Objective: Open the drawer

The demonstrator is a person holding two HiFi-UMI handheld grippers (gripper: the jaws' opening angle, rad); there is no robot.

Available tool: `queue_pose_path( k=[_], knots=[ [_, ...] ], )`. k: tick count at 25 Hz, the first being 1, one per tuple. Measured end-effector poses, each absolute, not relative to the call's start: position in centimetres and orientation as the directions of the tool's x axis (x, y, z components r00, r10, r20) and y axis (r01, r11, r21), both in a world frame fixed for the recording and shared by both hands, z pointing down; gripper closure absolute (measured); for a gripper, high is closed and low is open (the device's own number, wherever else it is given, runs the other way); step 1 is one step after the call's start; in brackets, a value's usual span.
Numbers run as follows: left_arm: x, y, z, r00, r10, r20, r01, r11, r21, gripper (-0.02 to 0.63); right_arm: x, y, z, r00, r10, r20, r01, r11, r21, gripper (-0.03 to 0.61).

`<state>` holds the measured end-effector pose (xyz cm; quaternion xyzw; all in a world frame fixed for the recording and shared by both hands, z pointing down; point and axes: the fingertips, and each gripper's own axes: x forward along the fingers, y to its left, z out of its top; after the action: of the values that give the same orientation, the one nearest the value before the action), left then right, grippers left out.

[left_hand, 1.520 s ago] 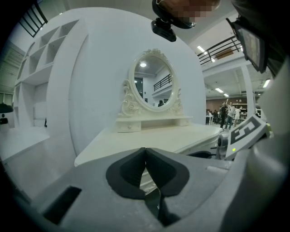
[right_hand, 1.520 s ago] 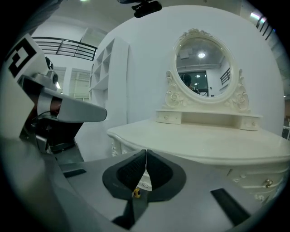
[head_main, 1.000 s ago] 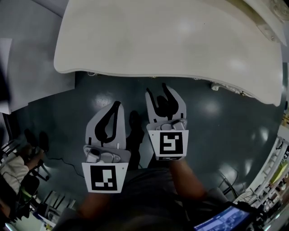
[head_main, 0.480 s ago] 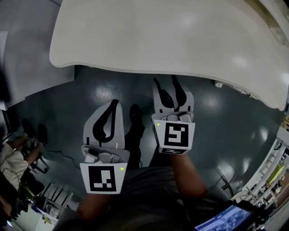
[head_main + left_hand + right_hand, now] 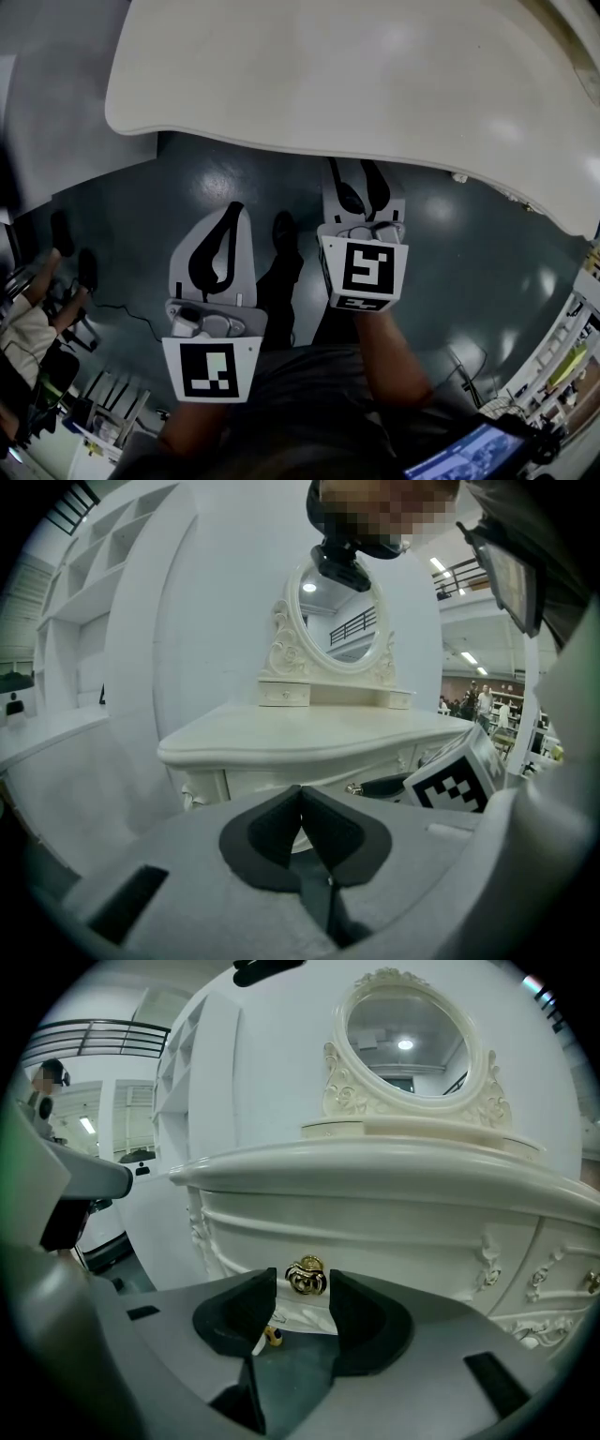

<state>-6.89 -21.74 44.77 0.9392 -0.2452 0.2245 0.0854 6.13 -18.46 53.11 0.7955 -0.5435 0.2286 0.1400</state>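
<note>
A white dressing table (image 5: 328,66) fills the top of the head view. Its middle drawer front (image 5: 375,1241) carries a gold ring handle (image 5: 306,1278). My right gripper (image 5: 302,1285) is open, its jaws having just been opening. The handle shows in the gap just past the fingertips, and the pads do not touch it. In the head view the right gripper (image 5: 358,178) reaches under the table's front edge. My left gripper (image 5: 232,214) hangs further back over the floor, shut on nothing, its pads (image 5: 301,794) pressed together.
An oval mirror (image 5: 403,1040) in a carved frame stands on the table top. Dark green floor lies below, with a small yellow thing (image 5: 273,1337) under the table. The person's shoe (image 5: 281,230) is between the grippers. A white wall with shelves (image 5: 103,564) stands left.
The right gripper has moved forward until its tips lie under the table edge, and its jaws stand wider. The left gripper has drifted slightly nearer, still shut.
</note>
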Motion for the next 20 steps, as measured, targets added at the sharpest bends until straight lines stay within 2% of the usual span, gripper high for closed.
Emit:
queue_pose_path(
  k=[20],
  knots=[
    [-9.1,-22.0,45.2,0.771,-0.432,0.468,-0.515,-0.855,0.059,0.598,6.6,-18.7,53.6,0.358,-0.771,0.526,-0.911,-0.413,0.014,0.443]
  ],
)
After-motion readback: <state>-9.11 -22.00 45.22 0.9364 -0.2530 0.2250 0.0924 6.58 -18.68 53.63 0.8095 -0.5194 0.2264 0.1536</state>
